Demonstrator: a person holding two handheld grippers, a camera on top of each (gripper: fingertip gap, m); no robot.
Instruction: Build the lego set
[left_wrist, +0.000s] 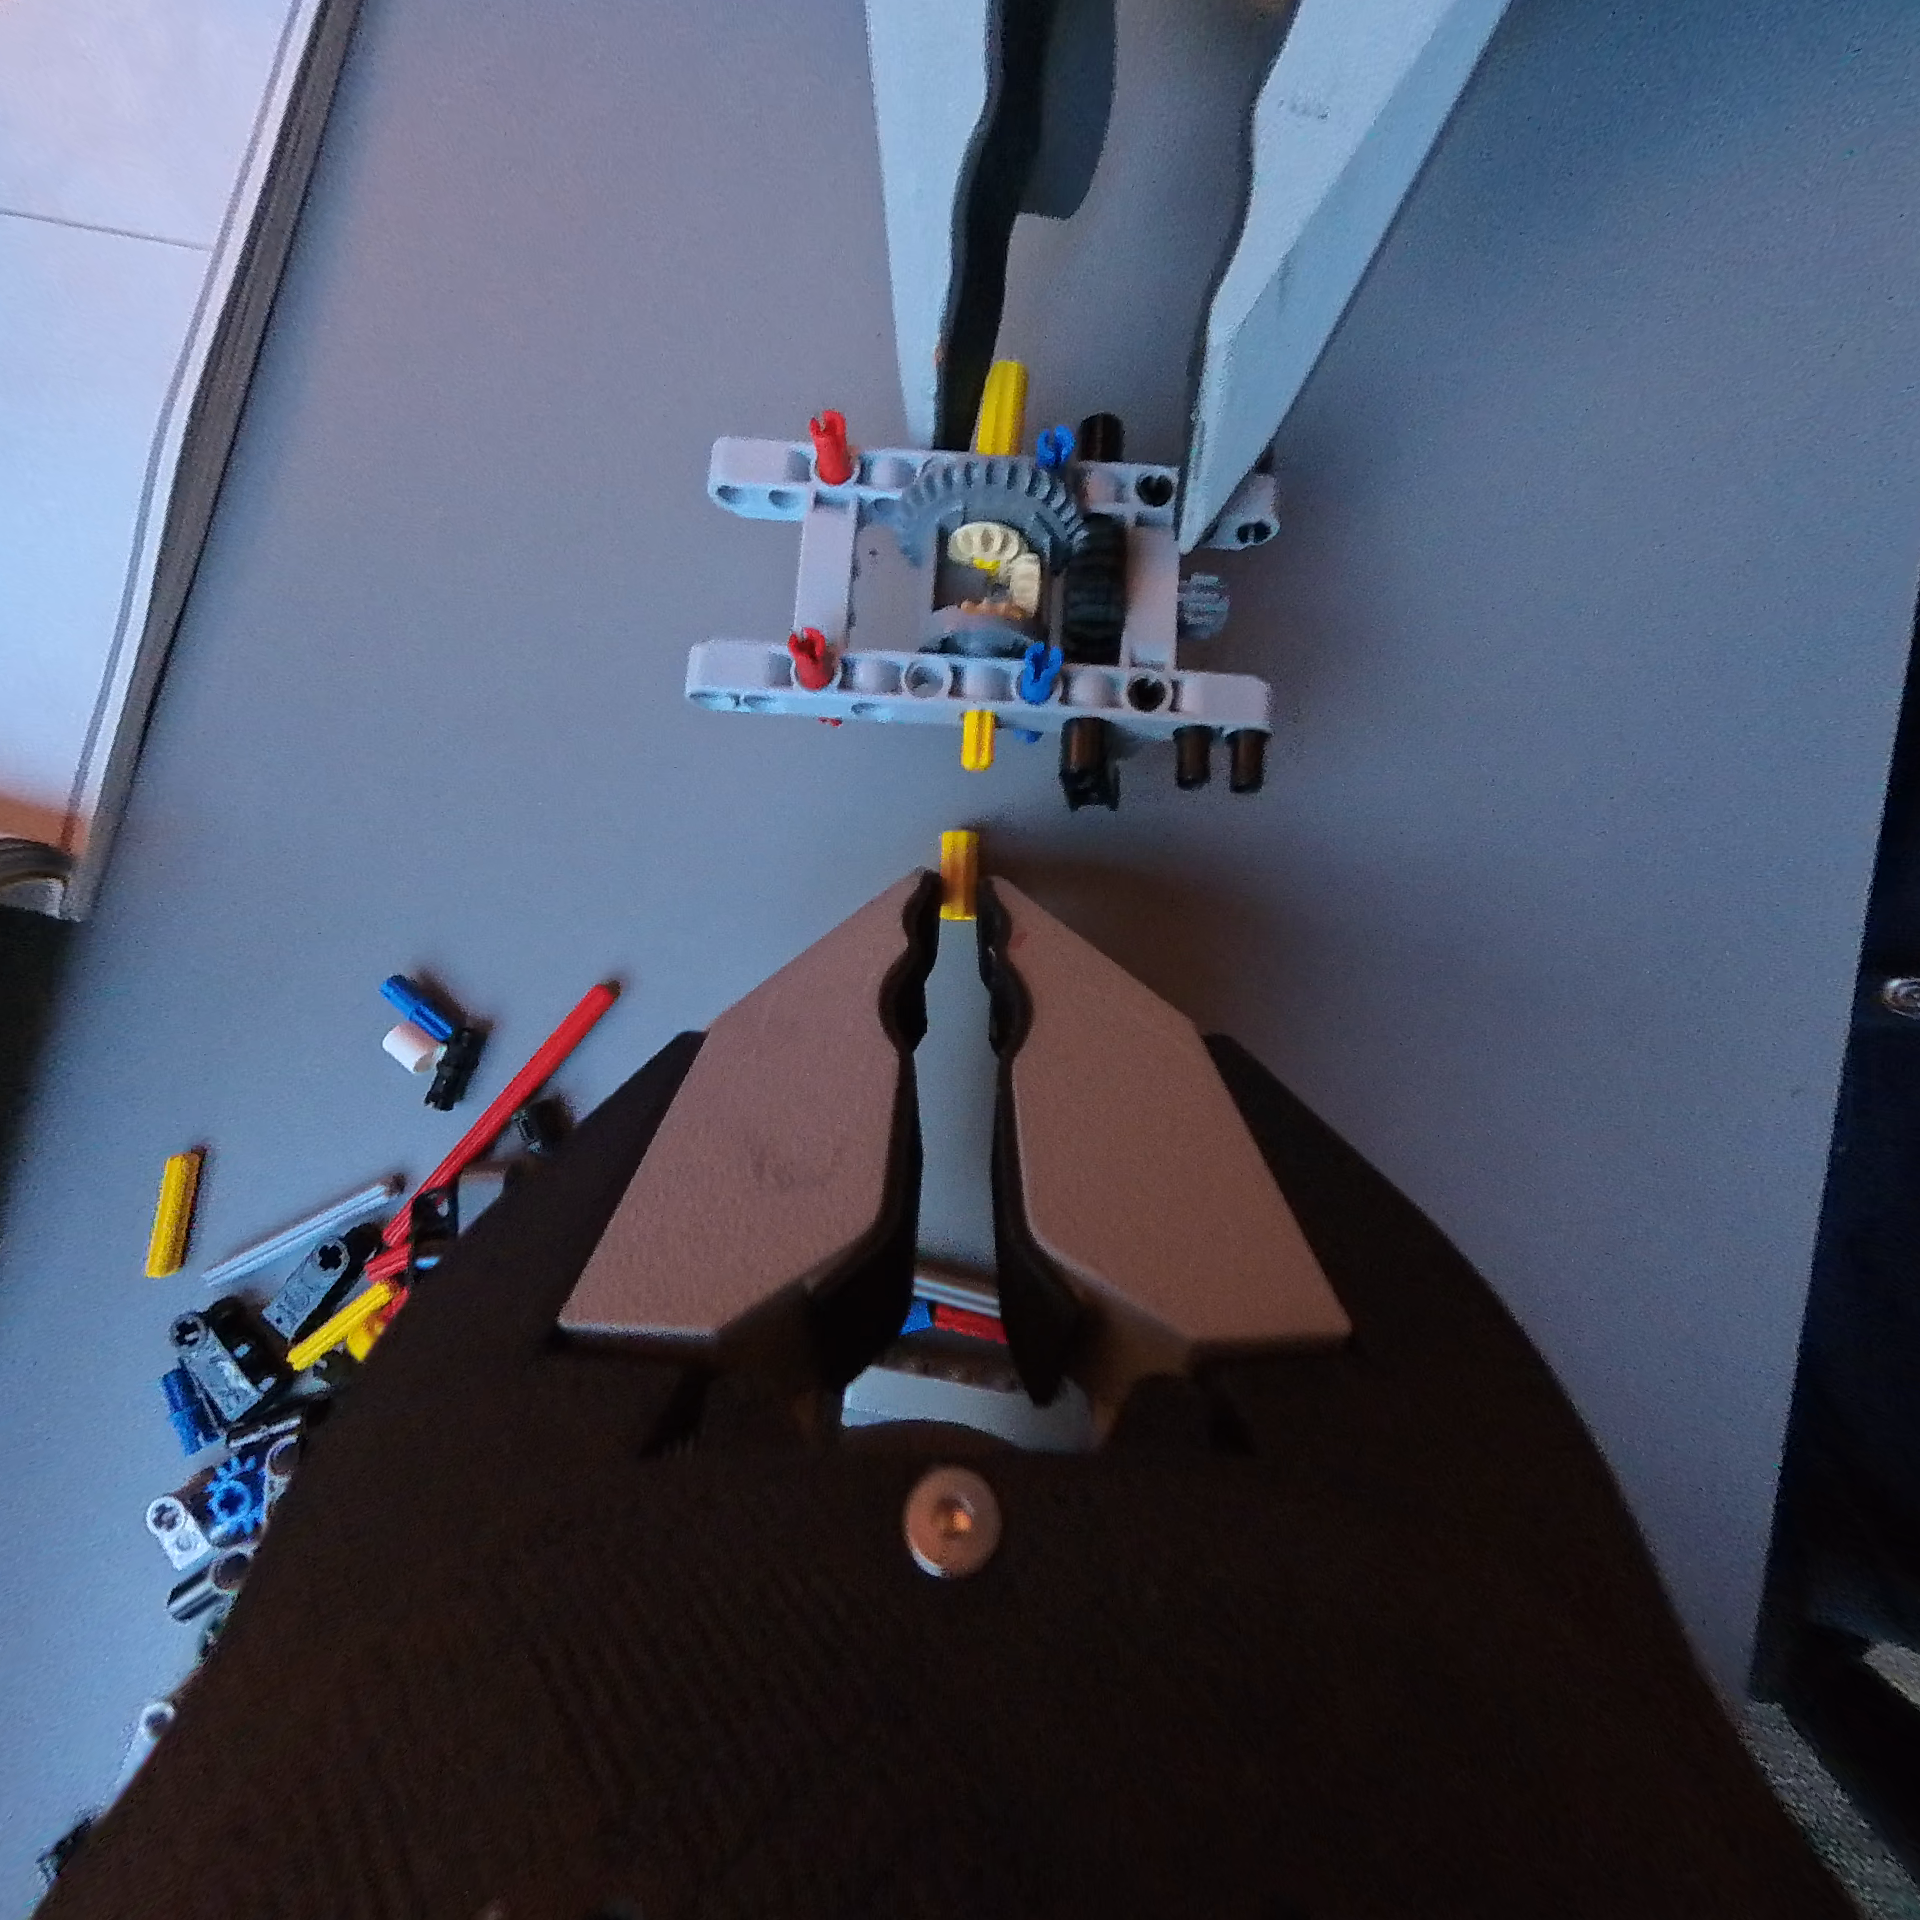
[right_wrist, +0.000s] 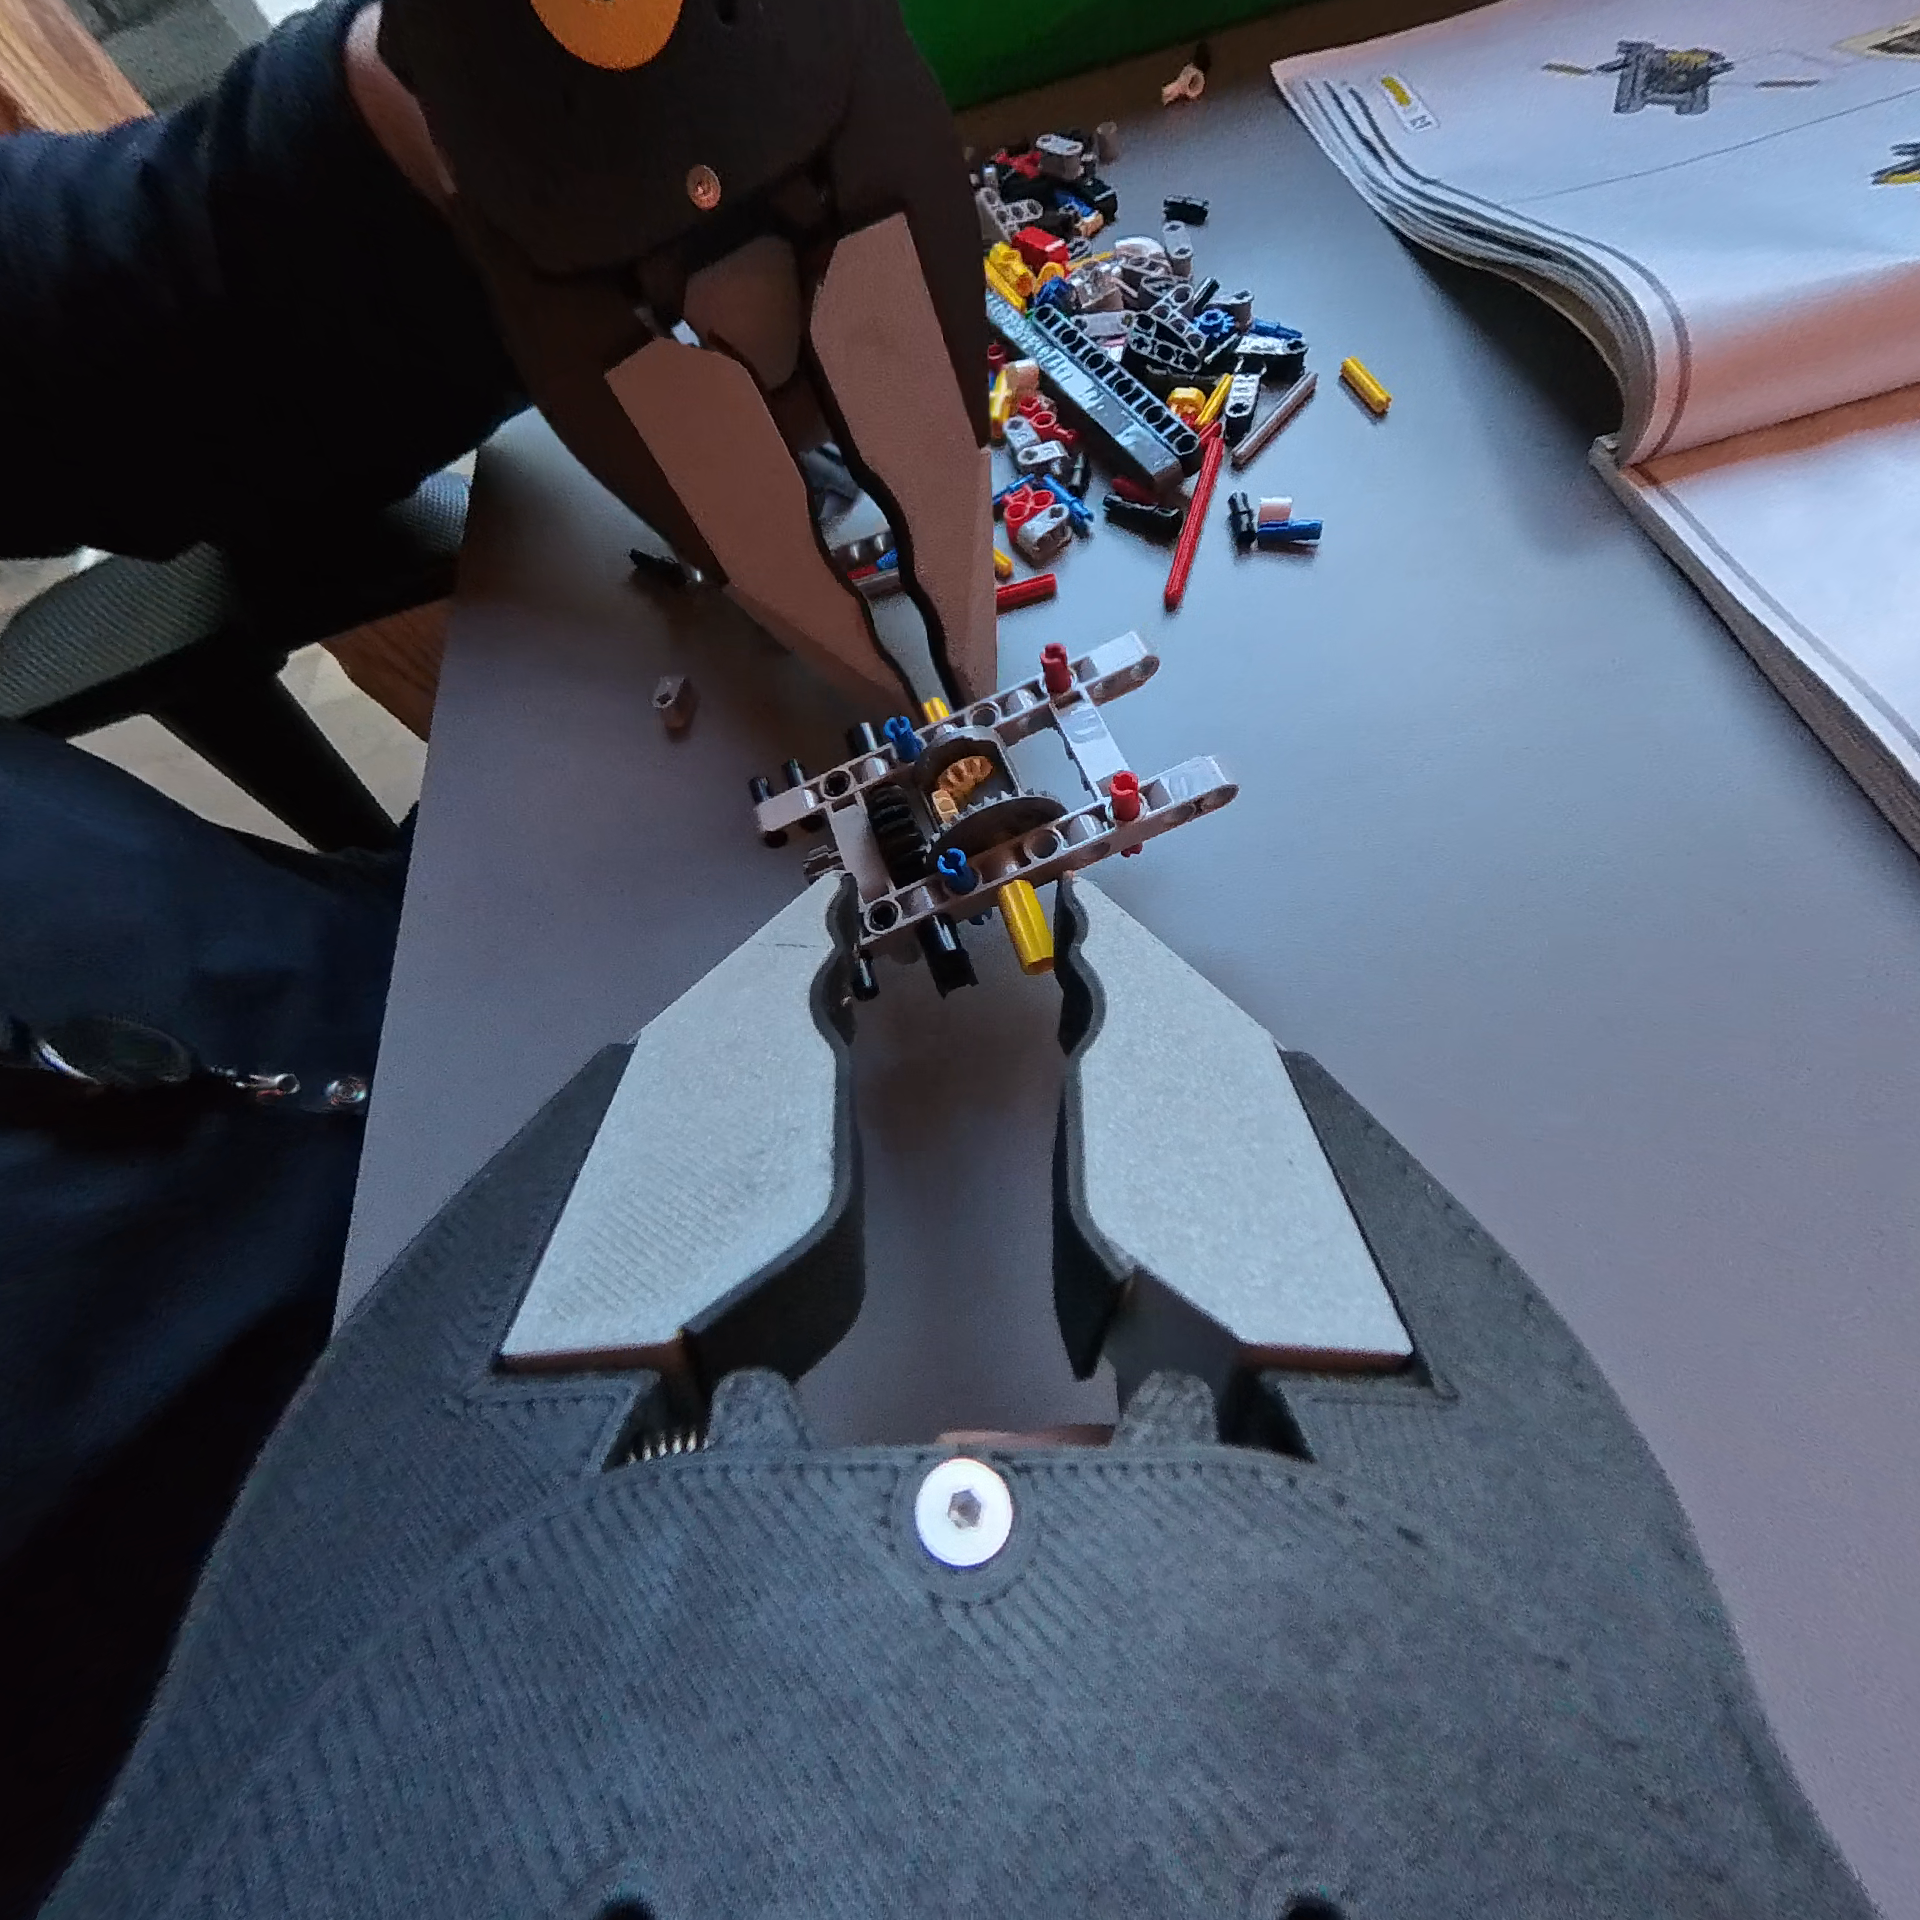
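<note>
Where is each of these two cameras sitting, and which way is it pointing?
Left wrist view: rides on the left gripper, looking down along its brown fingers, which pinch a small yellow peg, toward the grey gear frame on the table.
Right wrist view: rides on the right gripper, facing the opposite way along its grey fingers at the frame, the loose-parts pile, an open booklet and the person's dark sleeve.
Shared: the frame, the pile, the booklet, and each shows the other gripper.
</note>
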